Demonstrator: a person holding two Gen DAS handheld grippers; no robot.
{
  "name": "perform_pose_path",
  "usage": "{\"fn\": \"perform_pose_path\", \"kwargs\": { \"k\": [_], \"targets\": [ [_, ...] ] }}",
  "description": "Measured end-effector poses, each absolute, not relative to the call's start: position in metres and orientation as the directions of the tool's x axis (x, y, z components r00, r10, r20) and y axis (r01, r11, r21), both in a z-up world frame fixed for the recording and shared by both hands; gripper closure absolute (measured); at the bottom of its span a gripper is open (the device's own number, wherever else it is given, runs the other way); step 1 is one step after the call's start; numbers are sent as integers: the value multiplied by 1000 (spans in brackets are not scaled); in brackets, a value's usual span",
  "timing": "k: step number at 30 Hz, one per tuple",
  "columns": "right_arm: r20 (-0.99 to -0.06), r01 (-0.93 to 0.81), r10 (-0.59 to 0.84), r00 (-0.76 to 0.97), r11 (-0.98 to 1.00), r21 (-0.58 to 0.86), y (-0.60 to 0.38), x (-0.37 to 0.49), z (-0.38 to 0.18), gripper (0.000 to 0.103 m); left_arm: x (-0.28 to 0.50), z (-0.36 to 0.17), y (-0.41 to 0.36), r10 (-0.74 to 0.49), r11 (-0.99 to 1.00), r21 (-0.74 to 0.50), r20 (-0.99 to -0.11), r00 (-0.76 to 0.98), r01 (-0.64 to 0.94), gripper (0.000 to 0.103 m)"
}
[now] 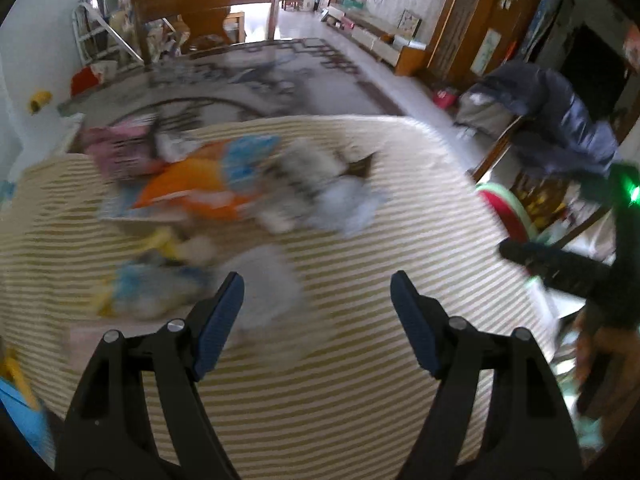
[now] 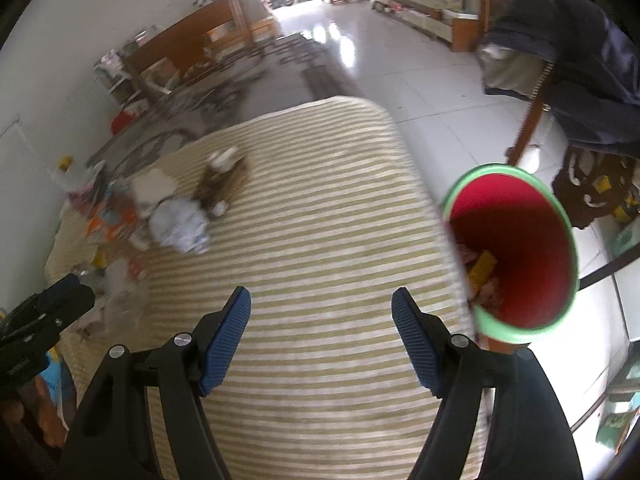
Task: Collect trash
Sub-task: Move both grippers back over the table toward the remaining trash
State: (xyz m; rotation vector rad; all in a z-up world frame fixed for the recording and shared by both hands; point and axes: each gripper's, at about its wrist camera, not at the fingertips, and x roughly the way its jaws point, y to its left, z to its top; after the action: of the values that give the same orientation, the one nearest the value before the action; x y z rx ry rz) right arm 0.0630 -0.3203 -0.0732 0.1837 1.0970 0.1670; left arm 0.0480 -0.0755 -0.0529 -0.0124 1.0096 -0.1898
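Observation:
A blurred heap of trash lies on the striped mat (image 1: 360, 380): an orange wrapper (image 1: 192, 188), a pink packet (image 1: 116, 148), crumpled white paper (image 1: 348, 208) and a blue-and-yellow wrapper (image 1: 148, 284). My left gripper (image 1: 318, 284) hangs open above the mat, nothing between its blue pads. My right gripper (image 2: 322, 300) is open too, over bare mat (image 2: 320, 200). Just to its right stands a red bin with a green rim (image 2: 500, 168), with a yellow piece (image 2: 482, 268) and other scraps inside. The white paper (image 2: 180, 220) and a brown wrapper (image 2: 222, 184) lie far left of it.
A dark jacket (image 2: 580, 80) hangs over a wooden chair right of the bin. A patterned rug (image 1: 240, 80) and a wooden bench (image 1: 208, 12) lie beyond the mat. Glossy tiled floor (image 2: 380, 60) runs along the mat's right side.

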Motion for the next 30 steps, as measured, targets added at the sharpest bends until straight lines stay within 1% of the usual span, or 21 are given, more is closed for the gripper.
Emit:
{"fn": "perform_pose_path", "kwargs": {
  "k": [1, 8, 11, 14, 17, 19, 22, 24, 25, 28, 29, 30],
  "targets": [
    [-865, -52, 232, 445, 971, 234, -314, 61, -73, 26, 45, -55, -63, -142, 986, -73, -845, 515, 152, 30],
    [-863, -62, 264, 430, 963, 263, -281, 49, -78, 26, 33, -75, 14, -35, 992, 27, -882, 469, 125, 30],
    [-865, -59, 268, 425, 961, 269, -271, 45, -80, 26, 31, -84, 28, -27, 979, 62, -903, 429, 192, 30],
    [-868, -61, 273, 415, 960, 272, -262, 42, -83, 26, 32, -97, 23, -6, 927, 140, -922, 388, 348, 30],
    [-872, -71, 278, 402, 959, 273, -250, 38, -86, 26, 32, -107, 17, 19, 875, 196, -927, 374, 443, 30],
    [-874, -82, 282, 395, 959, 272, -244, 36, -87, 26, 36, -116, 12, 42, 849, 222, -933, 357, 479, 30],
    [-876, -97, 285, 389, 958, 269, -236, 32, -88, 26, 38, -126, 8, 59, 842, 233, -936, 346, 487, 31],
    [-876, -103, 286, 387, 958, 267, -232, 30, -88, 26, 35, -125, 4, 52, 845, 230, -934, 354, 483, 38],
    [-877, -104, 285, 387, 958, 266, -231, 29, -88, 26, 33, -124, 3, 46, 849, 225, -933, 357, 477, 44],
    [-879, -104, 283, 384, 959, 263, -228, 28, -88, 26, 24, -119, 3, 21, 872, 189, -937, 350, 452, 51],
    [-879, -105, 283, 385, 959, 263, -228, 28, -88, 26, 19, -117, 3, 13, 884, 172, -938, 346, 434, 55],
    [-878, -106, 284, 385, 959, 263, -227, 28, -88, 26, 15, -116, 4, 5, 893, 159, -939, 344, 420, 57]
  ]
}}
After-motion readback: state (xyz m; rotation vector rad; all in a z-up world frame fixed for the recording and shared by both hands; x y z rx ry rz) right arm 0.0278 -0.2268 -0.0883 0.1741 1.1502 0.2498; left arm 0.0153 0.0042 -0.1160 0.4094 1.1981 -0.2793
